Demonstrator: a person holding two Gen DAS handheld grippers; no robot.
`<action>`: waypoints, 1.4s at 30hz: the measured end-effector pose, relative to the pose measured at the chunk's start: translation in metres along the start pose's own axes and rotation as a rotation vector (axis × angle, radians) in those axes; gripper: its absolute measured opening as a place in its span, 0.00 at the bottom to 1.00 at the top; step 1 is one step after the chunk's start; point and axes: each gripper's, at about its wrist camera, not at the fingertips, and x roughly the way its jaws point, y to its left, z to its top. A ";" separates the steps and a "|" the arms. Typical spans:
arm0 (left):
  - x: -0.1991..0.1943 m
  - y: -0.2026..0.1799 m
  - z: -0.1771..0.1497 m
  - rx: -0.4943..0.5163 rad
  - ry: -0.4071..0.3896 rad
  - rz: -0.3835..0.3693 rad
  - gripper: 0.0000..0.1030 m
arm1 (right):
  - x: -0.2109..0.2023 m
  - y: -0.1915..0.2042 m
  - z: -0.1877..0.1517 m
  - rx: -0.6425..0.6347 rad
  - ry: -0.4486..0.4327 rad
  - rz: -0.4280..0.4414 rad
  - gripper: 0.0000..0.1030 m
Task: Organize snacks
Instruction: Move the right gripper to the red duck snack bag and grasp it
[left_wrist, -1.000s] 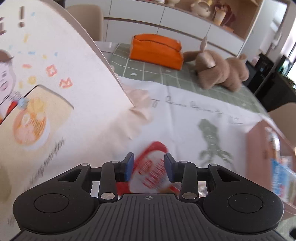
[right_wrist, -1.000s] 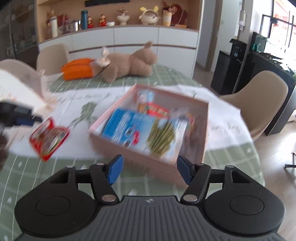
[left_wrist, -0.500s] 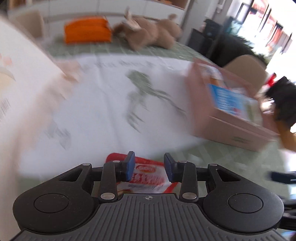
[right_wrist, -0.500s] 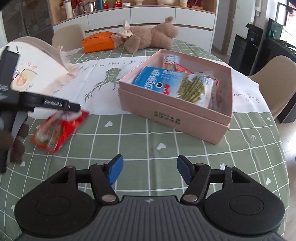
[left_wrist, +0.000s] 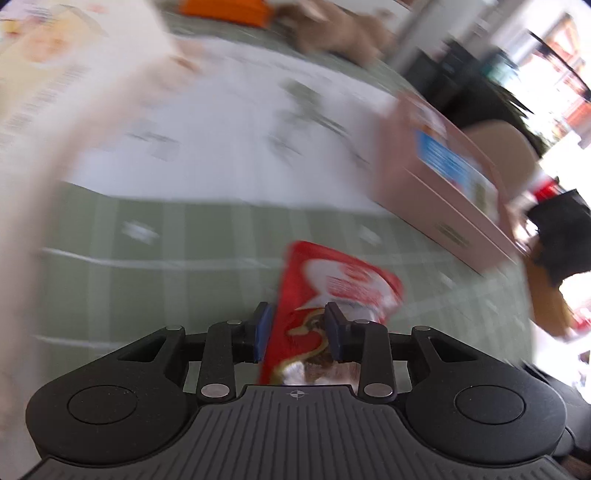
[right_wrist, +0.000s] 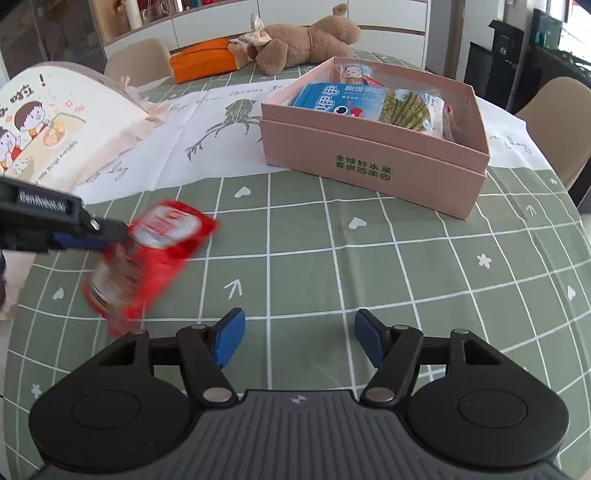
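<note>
Right now the left gripper (left_wrist: 298, 330) has a red snack packet (left_wrist: 332, 295) between its blue pads, and its jaws are closing on it — the packet hangs blurred above the green checked tablecloth (right_wrist: 369, 277), its far end sticking out past the fingertips. Seen from the right wrist, the same packet (right_wrist: 147, 258) dangles from the left gripper (right_wrist: 110, 236) at the left side of the table, well apart from the pink box (right_wrist: 373, 162). That box sits farther back, partly on a white printed cloth (right_wrist: 207, 122), and already holds a blue snack bag (right_wrist: 332, 99) and a packet printed with green stalks (right_wrist: 410, 107), side by side. The right gripper (right_wrist: 299, 338) hovers over bare tablecloth with its fingers apart and nothing between them. Behind the box lie a brown teddy bear (right_wrist: 303, 40) and an orange pouch (right_wrist: 203, 59); a cream bag with cartoon children (right_wrist: 48, 122) stands at the left.
</note>
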 end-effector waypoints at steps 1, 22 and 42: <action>0.005 -0.011 -0.003 0.031 0.020 -0.026 0.35 | -0.002 -0.001 0.000 0.008 -0.006 0.002 0.64; -0.013 -0.028 -0.003 0.258 -0.073 0.200 0.36 | 0.010 0.026 0.014 -0.035 -0.033 0.000 0.68; -0.019 -0.013 0.003 0.269 -0.113 0.276 0.36 | 0.047 0.067 0.039 -0.245 -0.026 0.052 0.78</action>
